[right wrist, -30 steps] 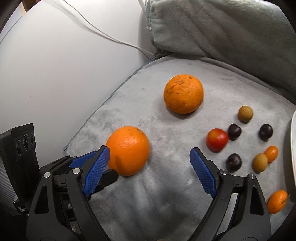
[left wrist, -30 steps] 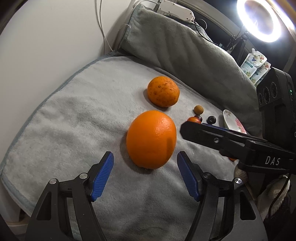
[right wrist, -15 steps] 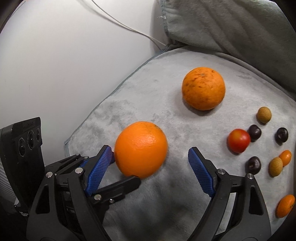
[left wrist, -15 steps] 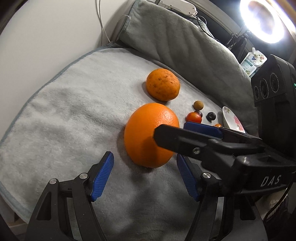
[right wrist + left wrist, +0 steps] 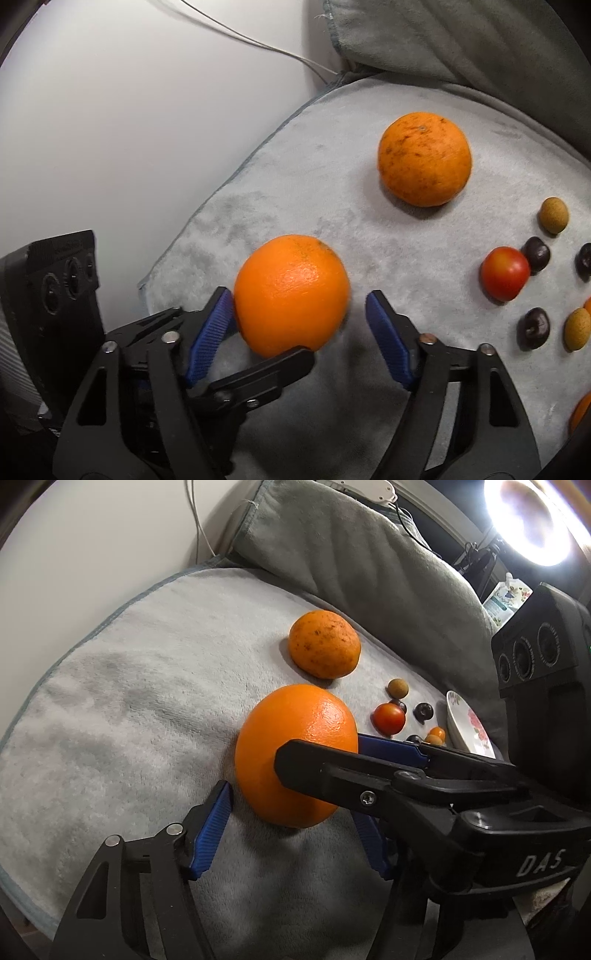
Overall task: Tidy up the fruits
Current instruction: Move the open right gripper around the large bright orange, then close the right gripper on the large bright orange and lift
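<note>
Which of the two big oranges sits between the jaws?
The smooth bright orange, nearest the camera. The speckled orange lies farther back on the towel, untouched.

My left gripper [image 5: 291,834] was a matte black plastic frame with triangular cut-outs, and its two fingers wore ribbed blue pads [image 5: 210,834]. Round silver pins sat at the finger joints. My right gripper [image 5: 299,336] was built the same way: black arms, blue ribbed pads [image 5: 388,339], silver pins. Seen from the left wrist, it had a cross-head screw in one finger and white letters "DAS" on its body. A black box with three round lenses rode on top of each.
</note>
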`<state>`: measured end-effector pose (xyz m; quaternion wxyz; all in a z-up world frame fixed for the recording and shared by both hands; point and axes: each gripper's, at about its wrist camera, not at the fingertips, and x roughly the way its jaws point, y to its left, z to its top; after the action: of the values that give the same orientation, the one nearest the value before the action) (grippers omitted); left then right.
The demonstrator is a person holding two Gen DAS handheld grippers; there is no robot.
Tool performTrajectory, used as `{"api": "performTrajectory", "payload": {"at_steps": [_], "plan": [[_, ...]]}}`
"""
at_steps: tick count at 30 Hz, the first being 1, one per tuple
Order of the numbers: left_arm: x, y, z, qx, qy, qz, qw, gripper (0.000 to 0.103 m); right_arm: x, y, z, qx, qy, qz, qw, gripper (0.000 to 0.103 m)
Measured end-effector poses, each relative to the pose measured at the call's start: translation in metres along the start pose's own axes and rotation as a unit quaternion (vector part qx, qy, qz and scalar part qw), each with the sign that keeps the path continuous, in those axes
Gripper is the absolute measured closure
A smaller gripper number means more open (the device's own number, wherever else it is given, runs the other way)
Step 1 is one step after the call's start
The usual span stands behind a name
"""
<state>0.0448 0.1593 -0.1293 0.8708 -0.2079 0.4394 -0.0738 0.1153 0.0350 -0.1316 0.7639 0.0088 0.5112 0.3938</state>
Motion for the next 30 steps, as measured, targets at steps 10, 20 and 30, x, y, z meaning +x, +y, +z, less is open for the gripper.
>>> {"api": "performTrajectory", "payload": {"at_steps": [10,20,30], "plan": [[0.002,-0.009,-0.004,0.028,-0.008,0.026,0.9992,0.044,0.0,0.004,-0.001,-0.007,-0.002,0.01,1.0,0.036],[-0.004,-0.035,-0.004,0.061,-0.024,0.031,0.9974,0.044,-0.027,0.001,-0.005,-0.009,-0.028,0.006,1.0,0.036],[0.001,-0.088,-0.002,0.105,-0.032,0.009,0.9939,0.044,-0.076,-0.019,-0.015,0.003,-0.071,-0.017,0.997,0.036]]}}
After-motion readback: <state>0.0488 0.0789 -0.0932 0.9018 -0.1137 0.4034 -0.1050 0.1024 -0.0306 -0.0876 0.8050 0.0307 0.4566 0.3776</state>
